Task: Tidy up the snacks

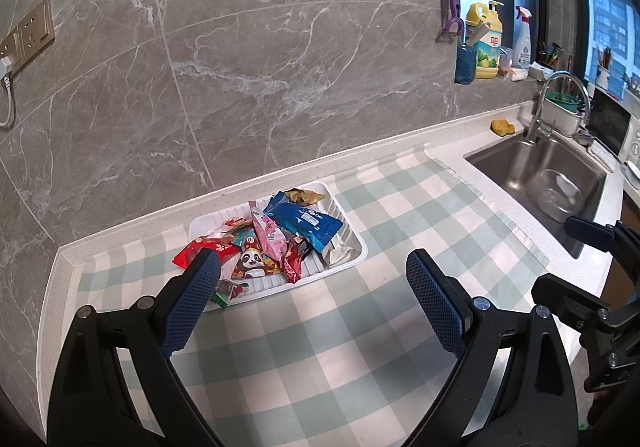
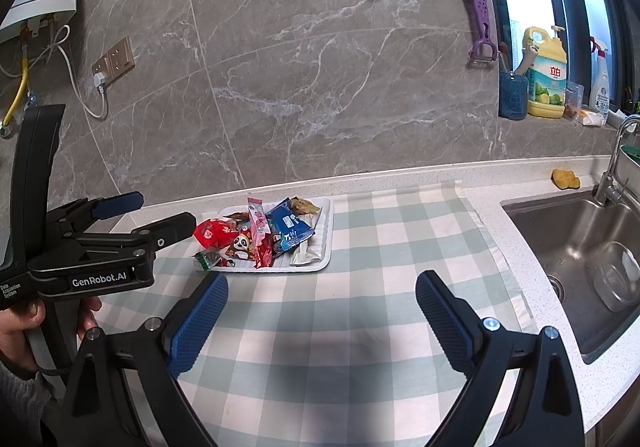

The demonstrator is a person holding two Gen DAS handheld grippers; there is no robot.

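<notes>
While the left wrist view looks down its own left gripper (image 1: pixel 314 279), jaws spread wide and empty over the checked cloth (image 1: pixel 400 215), the white tray (image 1: pixel 356 235) sits just past them at centre frame, heaped with snack packets (image 1: pixel 280 235): a blue packet (image 1: pixel 304 221), a pink one, a panda-printed one (image 1: pixel 252 261) and a red one hanging over the tray's left rim. At the right edge, part of the right gripper (image 1: pixel 592 243) shows beside the sink (image 1: pixel 540 171). From the right wrist view, the right gripper (image 2: pixel 322 297) likewise stands with jaws wide apart, holding nothing, the tray (image 2: pixel 326 243) beyond them. Only this view shows the left gripper (image 2: pixel 160 213) from the side at left of frame, held in a hand (image 2: pixel 24 321), and a clear container (image 2: pixel 614 275) standing in the sink (image 2: pixel 560 223).
</notes>
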